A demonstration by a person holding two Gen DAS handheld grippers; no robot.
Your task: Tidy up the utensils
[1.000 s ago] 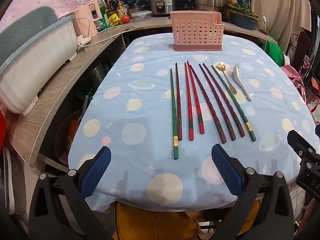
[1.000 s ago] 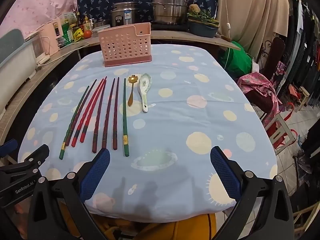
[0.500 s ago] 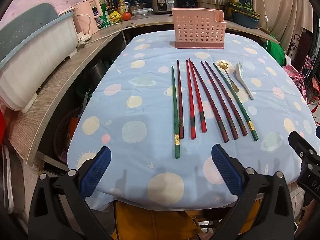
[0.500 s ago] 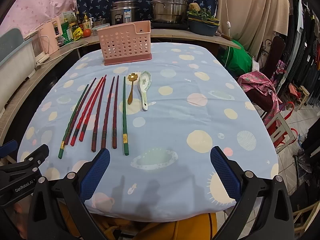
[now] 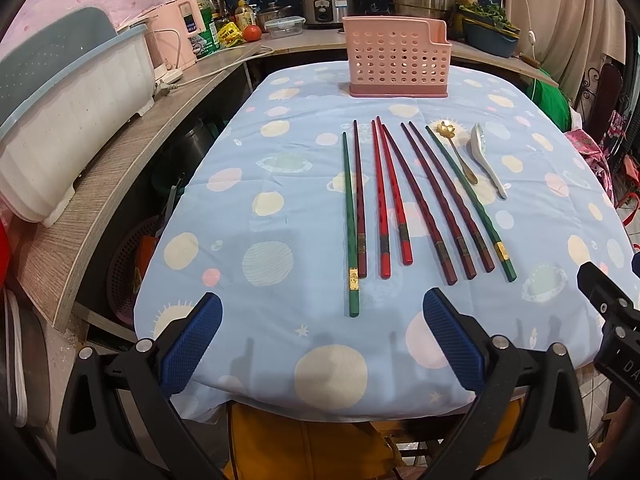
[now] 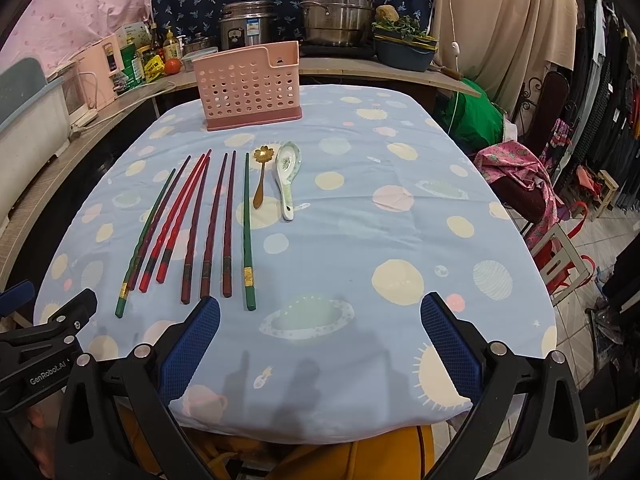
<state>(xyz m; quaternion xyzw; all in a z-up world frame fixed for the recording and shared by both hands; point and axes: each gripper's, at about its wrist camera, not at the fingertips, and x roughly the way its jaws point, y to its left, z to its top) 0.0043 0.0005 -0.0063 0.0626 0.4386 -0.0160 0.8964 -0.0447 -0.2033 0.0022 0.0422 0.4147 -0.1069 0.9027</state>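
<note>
Both the left gripper (image 5: 318, 338) and right gripper (image 6: 320, 338) hover with jaws spread wide and empty at the bench's (image 6: 400, 240) six o'clock edge. The chopsticks (image 5: 400, 200) and two spoons (image 6: 280, 178) lie fanned at centre, handles toward the grippers, likely for easy picking; the pink holder (image 5: 396, 62) waits at twelve o'clock.

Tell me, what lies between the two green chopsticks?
Six red and dark-red chopsticks, side by side between the left green chopstick and right green chopstick; clearest in the left wrist view.

Behind the desk's blue planet-print cloth (image 6: 360, 240): a steel rice cooker (image 6: 247, 24), stacked steel steamer pot (image 6: 340, 8), red tomato (image 6: 173, 66).
</note>
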